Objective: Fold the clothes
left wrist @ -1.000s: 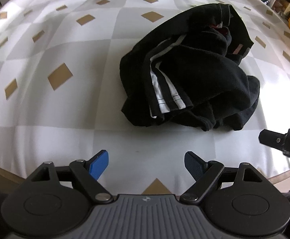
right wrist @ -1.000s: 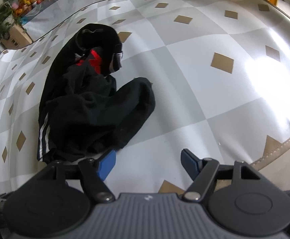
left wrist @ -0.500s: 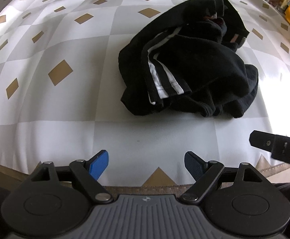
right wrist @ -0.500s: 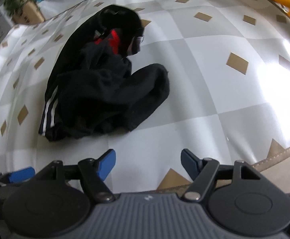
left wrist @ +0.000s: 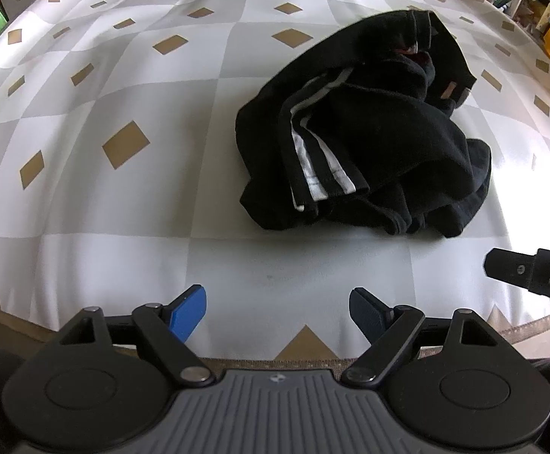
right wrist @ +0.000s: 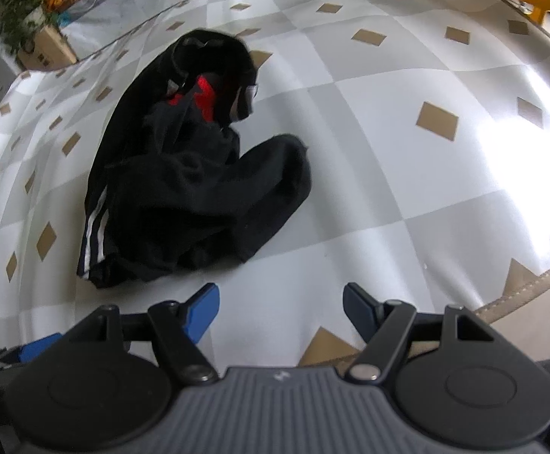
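Crumpled black garment point(left wrist: 369, 140) (white-striped, soft folds) — on glossy checkered tablecloth point(left wrist: 123, 87).

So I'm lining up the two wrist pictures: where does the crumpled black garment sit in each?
Left wrist view: the black garment lies right of centre, beyond the open left gripper.
Right wrist view: the garment lies left of centre, beyond the open right gripper.
Shared landmark: its white side stripes, at the end nearest the camera.

A black garment point(left wrist: 381, 140) with white side stripes and a red patch inside lies crumpled in a heap on the checked worktop point(left wrist: 123, 75).
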`<state>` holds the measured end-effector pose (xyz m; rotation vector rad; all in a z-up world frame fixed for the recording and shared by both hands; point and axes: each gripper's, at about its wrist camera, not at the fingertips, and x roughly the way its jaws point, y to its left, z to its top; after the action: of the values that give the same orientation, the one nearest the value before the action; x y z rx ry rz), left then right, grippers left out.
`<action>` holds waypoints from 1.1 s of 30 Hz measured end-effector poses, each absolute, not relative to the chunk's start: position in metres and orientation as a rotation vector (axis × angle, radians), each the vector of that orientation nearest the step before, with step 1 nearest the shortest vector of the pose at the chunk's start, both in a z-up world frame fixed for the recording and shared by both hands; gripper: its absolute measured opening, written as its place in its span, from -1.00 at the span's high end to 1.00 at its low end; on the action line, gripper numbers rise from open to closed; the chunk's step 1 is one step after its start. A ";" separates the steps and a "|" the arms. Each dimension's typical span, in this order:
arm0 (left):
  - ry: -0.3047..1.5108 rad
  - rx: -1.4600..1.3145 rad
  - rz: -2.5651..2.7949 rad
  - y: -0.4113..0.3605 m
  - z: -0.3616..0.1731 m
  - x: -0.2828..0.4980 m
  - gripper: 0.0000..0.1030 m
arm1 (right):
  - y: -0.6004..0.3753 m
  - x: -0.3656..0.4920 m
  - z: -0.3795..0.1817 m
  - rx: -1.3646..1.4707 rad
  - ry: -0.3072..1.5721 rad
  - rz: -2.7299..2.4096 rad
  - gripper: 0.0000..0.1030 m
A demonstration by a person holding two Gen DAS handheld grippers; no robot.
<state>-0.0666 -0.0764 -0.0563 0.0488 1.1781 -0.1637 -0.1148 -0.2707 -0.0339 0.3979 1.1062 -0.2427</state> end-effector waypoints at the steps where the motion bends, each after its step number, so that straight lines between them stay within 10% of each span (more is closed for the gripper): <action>1: 1.181 0.043 -0.160 -0.077 -0.056 -0.065 -0.61 | -0.272 -0.115 -0.033 0.406 1.096 -0.252 -0.37; 33: 1.221 -0.048 -0.081 -0.114 -0.039 -0.010 -0.61 | -0.358 -0.035 -0.005 0.436 1.158 -0.171 -0.41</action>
<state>-0.0102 -0.1140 -0.0393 -0.0477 1.2209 -0.0814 -0.0354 -0.3576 -0.0049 0.4360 1.1583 -0.1707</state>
